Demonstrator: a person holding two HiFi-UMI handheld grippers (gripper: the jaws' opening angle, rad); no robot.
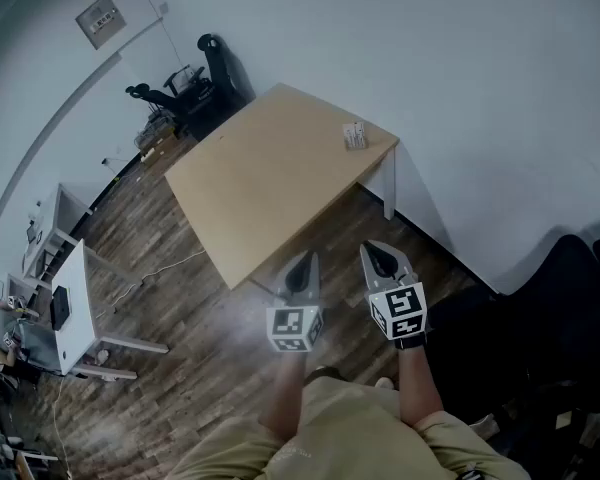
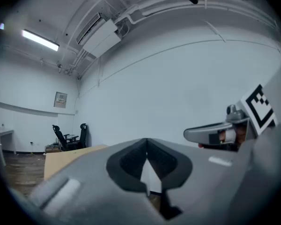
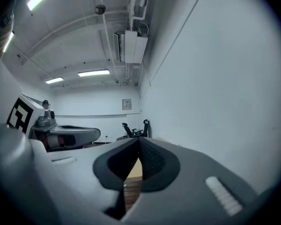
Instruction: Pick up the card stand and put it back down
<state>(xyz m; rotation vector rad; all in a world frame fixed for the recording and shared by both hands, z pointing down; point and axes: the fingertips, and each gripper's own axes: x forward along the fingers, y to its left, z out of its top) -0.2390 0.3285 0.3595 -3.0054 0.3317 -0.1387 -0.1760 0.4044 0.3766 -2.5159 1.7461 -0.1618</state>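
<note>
the card stand (image 1: 354, 136) stands upright near the far right corner of the light wooden surface (image 1: 260, 188), close to the white wall (image 1: 460, 78). it is well apart from both tools.

the person stands back from the near corner of the surface, forearms out, one tool in each hand. the left hand-held gripper (image 1: 303, 265) and the right hand-held gripper (image 1: 383, 259) sit side by side over the wood-plank floor (image 1: 180, 368), near each other but not touching, both pointing level toward the surface.

in the left gripper view the dark pads are pressed together at the tips, with nothing between them. in the right gripper view the pads likewise meet at the tips, pinching nothing; only a sliver of surface and floor shows through the slit lower down.

black office chairs (image 1: 185, 90) stand beyond the far end of the surface, and a white desk (image 1: 80, 298) stands off to the left.
</note>
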